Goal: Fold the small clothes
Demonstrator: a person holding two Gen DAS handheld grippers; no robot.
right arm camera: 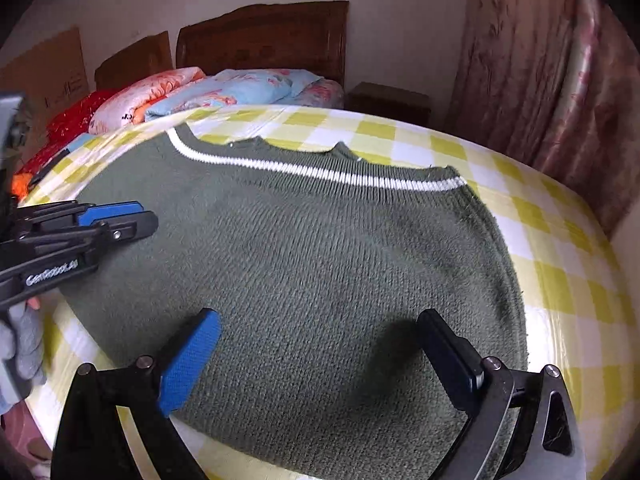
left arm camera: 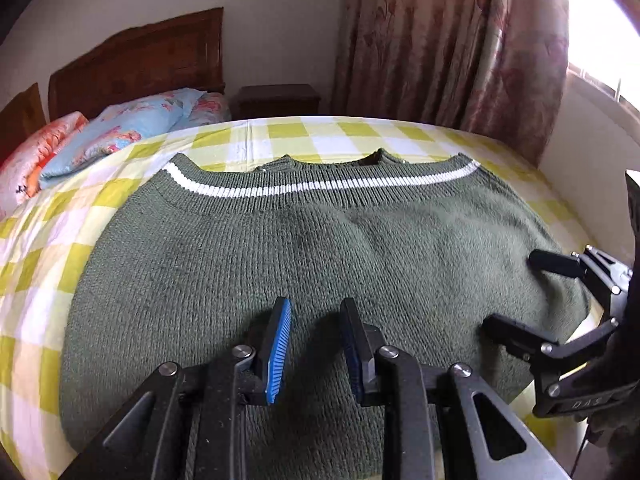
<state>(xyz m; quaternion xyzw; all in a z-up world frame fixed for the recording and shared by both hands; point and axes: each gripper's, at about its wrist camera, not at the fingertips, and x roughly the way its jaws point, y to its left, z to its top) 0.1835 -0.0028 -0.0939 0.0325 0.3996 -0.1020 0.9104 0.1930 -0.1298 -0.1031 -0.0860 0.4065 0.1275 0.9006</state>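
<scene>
I see daylight blowing out the window (left arm camera: pixel 600 40) at upper right in my left view, casting soft shadows on the sweater (left arm camera: pixel 280 260). Both fisheye views curve and darken at corners; my right view's left edge smears with blur.

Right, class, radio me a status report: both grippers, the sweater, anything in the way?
Left gripper narrow, empty, above sweater. Right gripper open wide, empty. Sweater flat on checked bedsheet, not yet folded. Nothing on it.
</scene>
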